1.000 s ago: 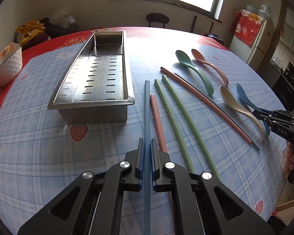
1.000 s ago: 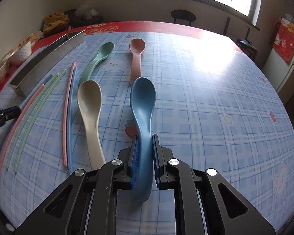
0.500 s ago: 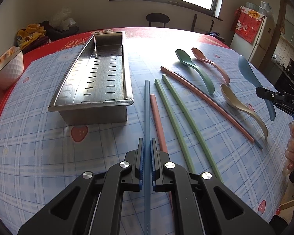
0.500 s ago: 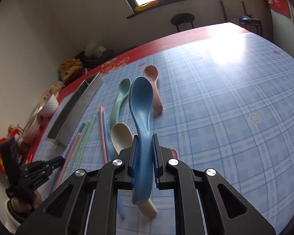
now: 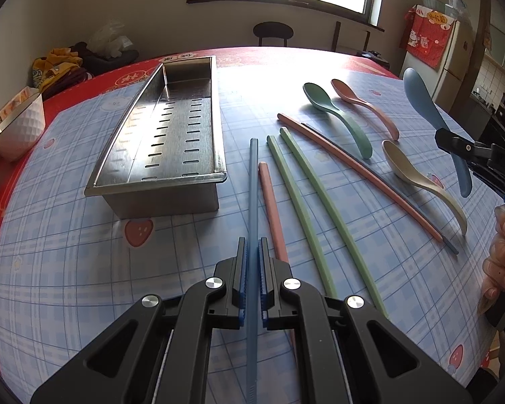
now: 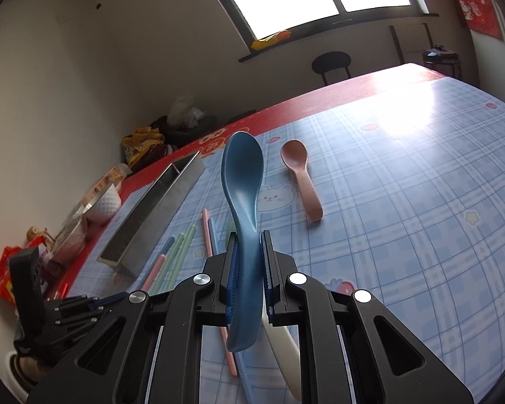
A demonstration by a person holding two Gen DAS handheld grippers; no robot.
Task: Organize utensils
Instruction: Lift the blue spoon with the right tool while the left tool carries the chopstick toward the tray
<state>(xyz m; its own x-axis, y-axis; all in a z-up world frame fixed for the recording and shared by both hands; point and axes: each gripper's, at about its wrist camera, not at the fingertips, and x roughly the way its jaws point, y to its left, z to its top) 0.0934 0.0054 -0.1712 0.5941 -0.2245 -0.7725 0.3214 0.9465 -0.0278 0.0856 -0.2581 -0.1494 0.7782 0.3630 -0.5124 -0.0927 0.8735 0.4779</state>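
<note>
Two grippers, both busy. The left gripper (image 5: 251, 279) has its jaws pinched tight on a long slate-blue plastic chopstick (image 5: 253, 195), which runs straight ahead between the pads with its far tip near the front corner of the perforated stainless steel tray (image 5: 171, 181). The right gripper (image 6: 247, 276) is clamped on the handle of a blue plastic soup spoon (image 6: 242, 181), bowl tipped up in the air over the table, well clear of the blue plaid tablecloth (image 5: 67, 252).

Everything else sits loose on the cloth: a short-looking pink chopstick (image 5: 269, 195) right beside the held blue one, then two green chopsticks (image 5: 306, 202) side by side, then a longer pink chopstick (image 5: 353, 168) lying against a dark one. Further right are a green spoon (image 5: 336, 114), a pink spoon (image 5: 363, 104) and a cream spoon (image 5: 417, 175). The tray looks empty inside. A white dimpled bowl (image 5: 17, 128) sits at the table's left edge.
</note>
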